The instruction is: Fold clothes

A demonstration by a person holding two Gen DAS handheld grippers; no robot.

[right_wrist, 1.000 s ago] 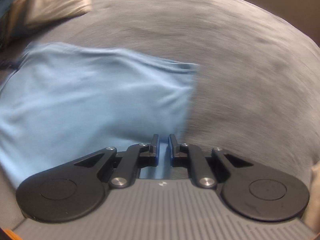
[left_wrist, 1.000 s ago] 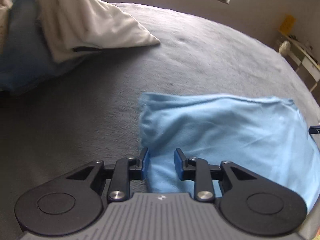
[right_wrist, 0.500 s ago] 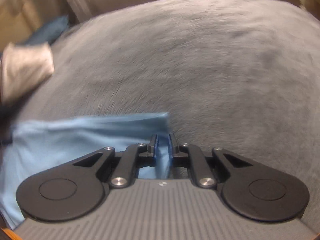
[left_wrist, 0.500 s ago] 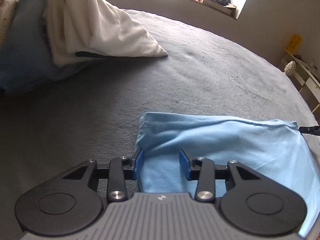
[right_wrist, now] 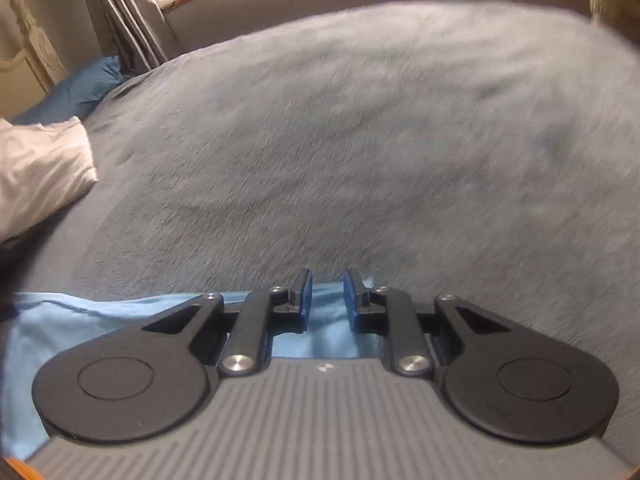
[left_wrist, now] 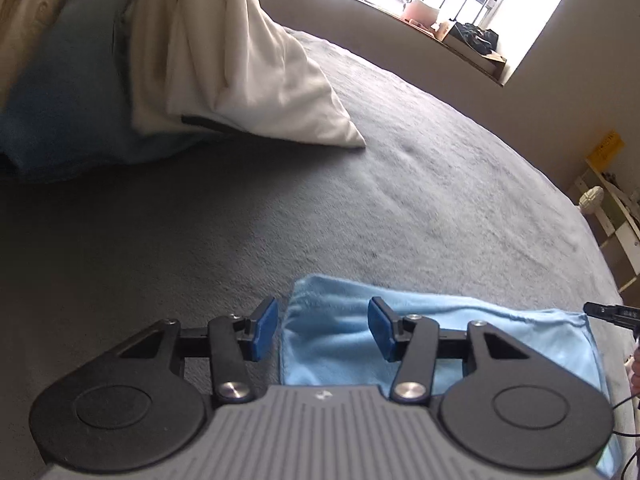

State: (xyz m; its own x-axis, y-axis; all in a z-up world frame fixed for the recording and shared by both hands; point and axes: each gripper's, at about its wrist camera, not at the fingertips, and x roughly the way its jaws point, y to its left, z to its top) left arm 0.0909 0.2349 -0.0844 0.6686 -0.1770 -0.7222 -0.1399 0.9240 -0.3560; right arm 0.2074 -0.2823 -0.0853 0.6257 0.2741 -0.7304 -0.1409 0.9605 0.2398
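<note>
A light blue garment [left_wrist: 480, 340] lies folded flat on the grey bed cover [left_wrist: 360, 208]. My left gripper [left_wrist: 323, 326] hovers over its left corner with its jaws opening; the cloth lies under the gap and the pads do not press it. In the right wrist view the same garment [right_wrist: 100, 320] runs off to the left. My right gripper [right_wrist: 328, 296] sits over its right corner, jaws opening with a narrow gap, cloth showing between the pads but not pinched. A tip of the right gripper [left_wrist: 608, 312] shows at the garment's far right edge.
A white garment [left_wrist: 240, 72] is heaped against a dark blue pillow [left_wrist: 60, 100] at the back left, also seen as white cloth [right_wrist: 36, 168] and blue pillow [right_wrist: 80, 88]. A window sill with boxes [left_wrist: 460, 32] and a shelf [left_wrist: 612, 216] border the bed.
Both grippers' jaws have spread wider. Both views now show less of the blue garment and more bare bed cover, and both wrists have rolled.
</note>
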